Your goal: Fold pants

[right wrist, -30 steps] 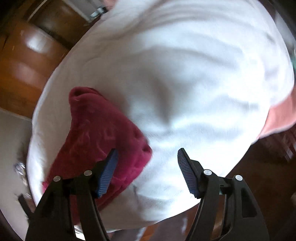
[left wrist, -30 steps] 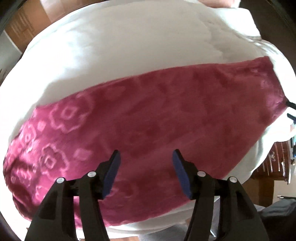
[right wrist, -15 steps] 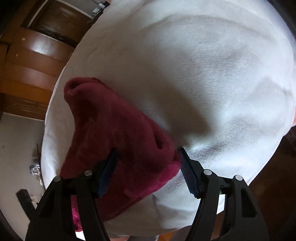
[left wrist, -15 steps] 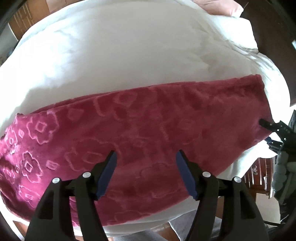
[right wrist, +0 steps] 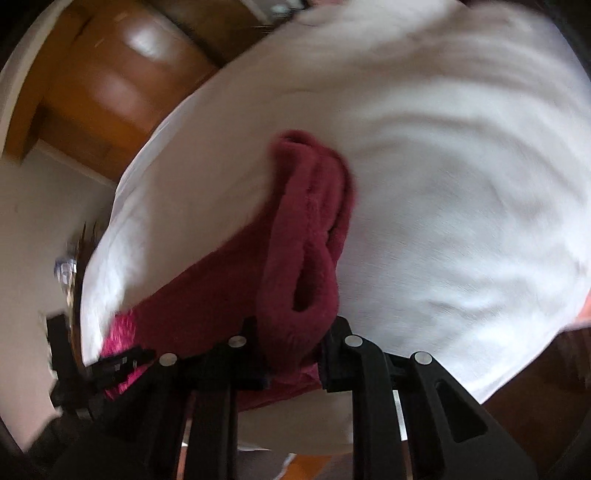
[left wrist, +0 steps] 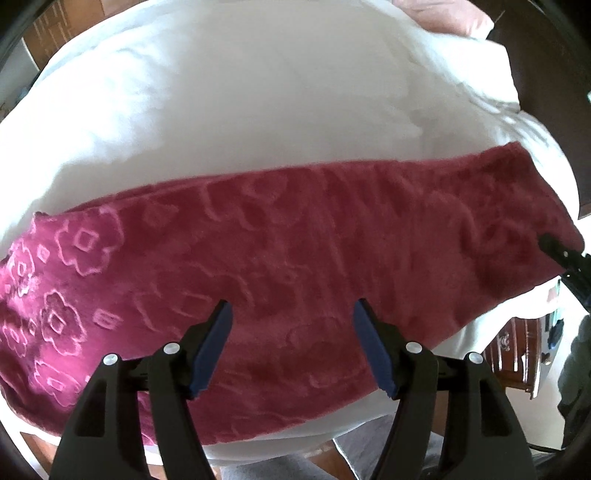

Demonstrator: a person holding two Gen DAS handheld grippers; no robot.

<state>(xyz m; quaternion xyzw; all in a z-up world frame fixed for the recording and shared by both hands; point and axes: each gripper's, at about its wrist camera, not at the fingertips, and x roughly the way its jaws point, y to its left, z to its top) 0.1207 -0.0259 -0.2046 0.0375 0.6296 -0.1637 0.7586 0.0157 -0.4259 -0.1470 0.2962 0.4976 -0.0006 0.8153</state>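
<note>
- Half a second back my right gripper (right wrist: 291,343) had its fingers spread on either side of the bunched end of the pants (right wrist: 306,236); now those fingers have drawn in and pinch that end between them.
- In the right wrist view the fabric has gone from a broad lump to a narrow, upright ridge of folds, and the picture is smeared with motion.
- On the left little differs: the pants (left wrist: 295,266) stay stretched in a long band across the bed (left wrist: 258,103), only sitting a touch higher in the picture than before.
- My left gripper (left wrist: 291,347) is wide open, its blue pads (left wrist: 212,347) well apart above the near edge of the pants. It holds nothing; I cannot tell whether the tips touch the cloth.
- My right gripper is closed on the maroon fleece, the cloth bulging up between the black fingers (right wrist: 243,347). From the left wrist view I see the tip of that right gripper (left wrist: 554,251) touching the far right end of the band.
- The pants are plush maroon with raised flower shapes, brightest pink toward the left end (left wrist: 55,295), and they lie along the near side of the white bedding.
- A pink pillow (left wrist: 450,18) shows at the far corner of the bed.
- Dark carved wooden furniture (left wrist: 517,354) stands just beyond the bed's right side, and an orange-brown wooden door (right wrist: 110,81) shows behind the bed in the right view.
- Nothing lies between the left gripper and the cloth.
</note>
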